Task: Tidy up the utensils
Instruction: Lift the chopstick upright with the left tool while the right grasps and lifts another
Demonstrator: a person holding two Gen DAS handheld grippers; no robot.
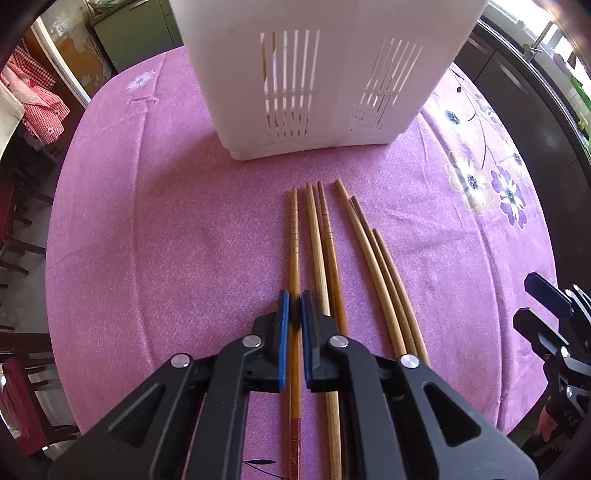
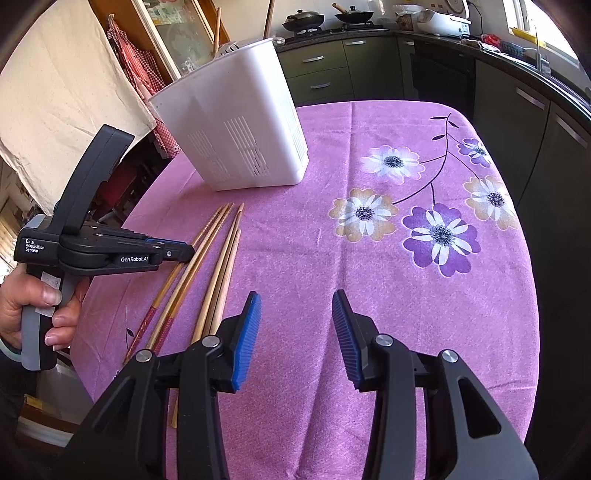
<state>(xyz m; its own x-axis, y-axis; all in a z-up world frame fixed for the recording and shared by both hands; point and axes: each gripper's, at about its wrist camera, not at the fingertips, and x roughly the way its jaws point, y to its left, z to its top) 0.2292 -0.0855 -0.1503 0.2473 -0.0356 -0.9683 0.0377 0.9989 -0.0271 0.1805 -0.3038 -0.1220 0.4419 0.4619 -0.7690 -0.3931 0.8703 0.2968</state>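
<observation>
Several wooden chopsticks (image 1: 325,240) lie side by side on the pink flowered tablecloth (image 1: 166,229), pointing toward a white slotted utensil holder (image 1: 314,74) that stands behind them. My left gripper (image 1: 294,301) points steeply down and is shut on the leftmost chopstick (image 1: 294,229), pinched between its blue pads partway along its length. In the right wrist view a hand (image 2: 33,306) holds that left gripper (image 2: 186,251) over the chopsticks (image 2: 221,258), with the holder (image 2: 236,122) beyond. My right gripper (image 2: 295,321) hovers open over bare cloth to the right of them, with nothing between its fingers.
The rounded table edge (image 2: 110,240) falls away just left of the chopsticks. Dark kitchen cabinets (image 2: 517,122) and a stove with pans (image 2: 325,18) run behind and to the right. Wooden chairs (image 1: 22,258) and hanging red checked cloth (image 1: 37,96) stand at the left.
</observation>
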